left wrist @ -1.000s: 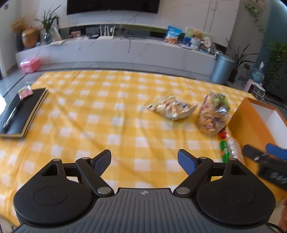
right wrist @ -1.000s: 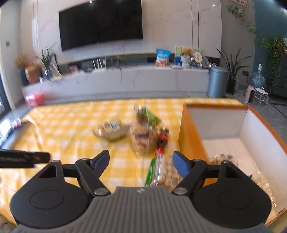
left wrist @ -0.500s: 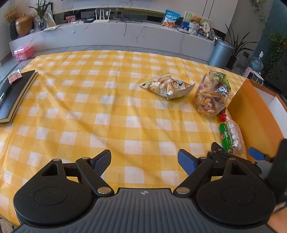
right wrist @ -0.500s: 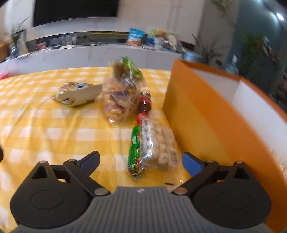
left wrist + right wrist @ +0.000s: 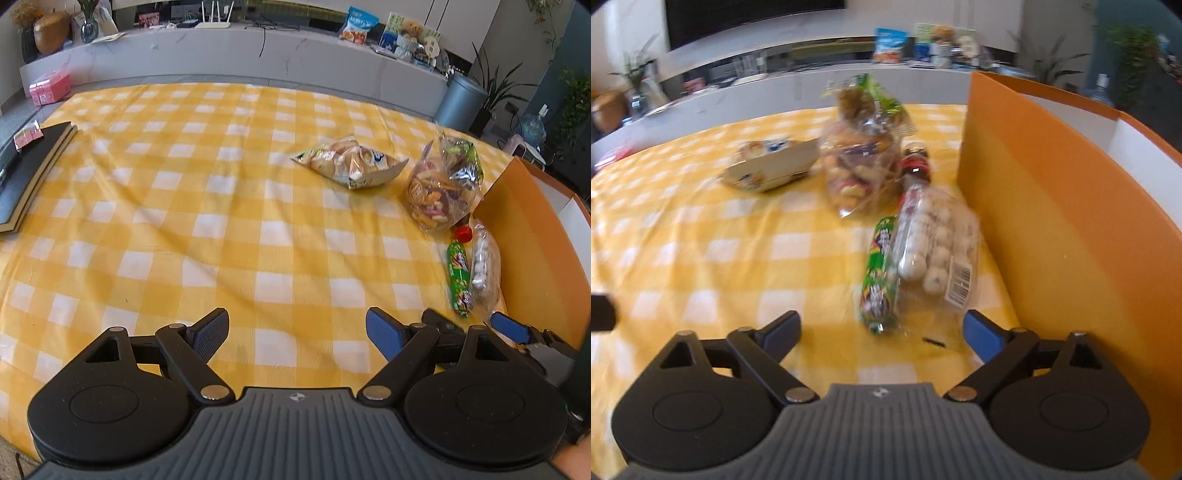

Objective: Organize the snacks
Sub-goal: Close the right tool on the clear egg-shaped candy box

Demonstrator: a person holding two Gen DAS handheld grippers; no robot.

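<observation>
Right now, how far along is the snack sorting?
Barely begun as far as these views show. Four snacks lie on the cloth: chip bag, mixed-snack bag, green tube and clear pack of white balls, beside the orange box. The right gripper, its jaws lately widened, sits open and empty before the tube. The left gripper is open, empty.

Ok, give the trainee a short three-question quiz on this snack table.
1. True or false: the right tongs are shut on a snack.
2. Which lies nearest the orange box: A the chip bag, B the clear pack of white balls, C the green tube?
3. What covers the table?

Key: 1 false, both tongs open and empty. 2 B. 3 A yellow checked cloth.
</observation>
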